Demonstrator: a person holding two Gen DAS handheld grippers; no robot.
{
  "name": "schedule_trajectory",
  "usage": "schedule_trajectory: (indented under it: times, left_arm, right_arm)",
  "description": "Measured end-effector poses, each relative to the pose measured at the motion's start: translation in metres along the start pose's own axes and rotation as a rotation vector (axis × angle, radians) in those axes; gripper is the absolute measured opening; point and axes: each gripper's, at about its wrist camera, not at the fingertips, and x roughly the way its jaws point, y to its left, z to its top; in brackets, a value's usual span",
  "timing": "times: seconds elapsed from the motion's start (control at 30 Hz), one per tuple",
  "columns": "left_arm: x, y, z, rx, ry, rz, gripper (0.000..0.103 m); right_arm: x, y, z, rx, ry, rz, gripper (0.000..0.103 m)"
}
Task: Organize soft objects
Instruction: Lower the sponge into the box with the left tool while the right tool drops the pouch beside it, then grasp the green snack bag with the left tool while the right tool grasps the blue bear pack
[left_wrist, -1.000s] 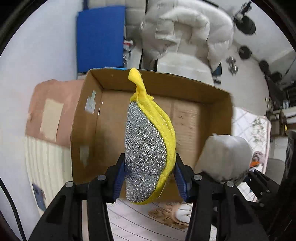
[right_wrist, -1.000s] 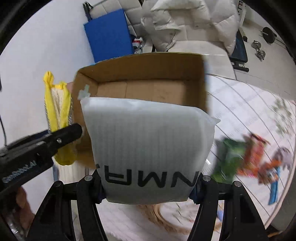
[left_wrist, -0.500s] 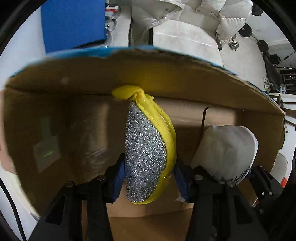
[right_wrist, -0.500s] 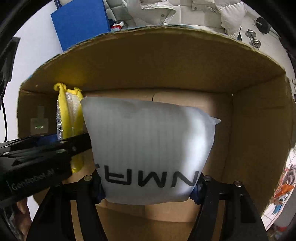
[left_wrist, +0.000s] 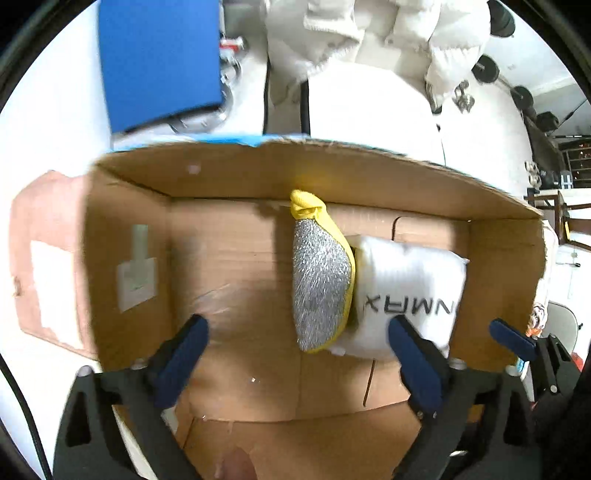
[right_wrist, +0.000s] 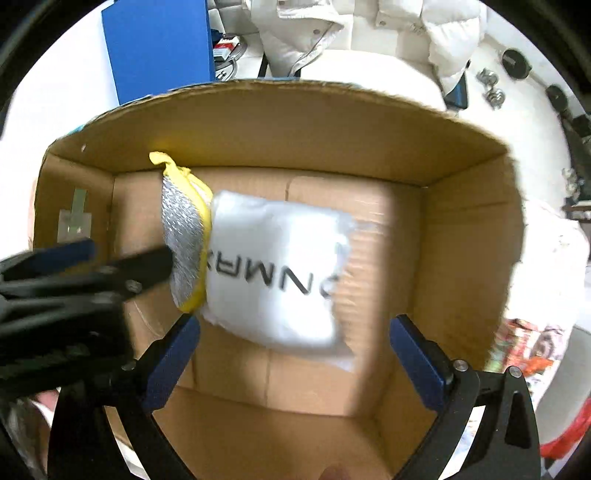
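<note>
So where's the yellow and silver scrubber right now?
In both wrist views the scrubber lies inside the cardboard box, pressed against the left side of the white pouch, with both claws open near it.

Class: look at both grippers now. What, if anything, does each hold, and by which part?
Nothing. Left gripper and right gripper are open; sponge and white pack lie in the box.

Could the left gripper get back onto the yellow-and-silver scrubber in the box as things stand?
Probably yes: the left gripper is open, and the scrubber lies ahead uncovered in the cardboard box, though pressed against the white pouch.
</note>
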Motion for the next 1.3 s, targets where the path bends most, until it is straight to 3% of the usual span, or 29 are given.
schedule_trajectory:
  times: [0.27,0.33,0.6,0.93,1.13,1.3]
  left_arm:
    - [-0.062,-0.001,-0.066,0.019,-0.196,0.152,0.102]
    - [-0.073,0.002,-0.083,0.009,-0.237,0.138,0.102]
    - [-0.116,-0.004,-0.14,0.016,-0.38,0.16,0.102]
    - [-0.148,-0.021,-0.183,-0.021,-0.428,0.088,0.102]
    - [-0.156,-0.083,-0.193,0.048,-0.456,0.074,0.102]
    - [-0.119,-0.173,-0.176,0.144,-0.383,0.043,0.102]
  right_arm:
    - [-0.05,-0.001,-0.041,-0.017,-0.09,0.017,0.103]
    - [-0.042,-0.001,-0.039,-0.017,-0.139,0.009,0.103]
    - [-0.077,-0.019,-0.084,-0.017,-0.255,0.05,0.103]
    - [-0.123,-0.035,-0.143,-0.014,-0.339,0.132,0.103]
    - [-0.141,-0.104,-0.174,0.083,-0.385,0.18,0.103]
    - [-0.133,-0.201,-0.193,0.204,-0.365,0.093,0.103]
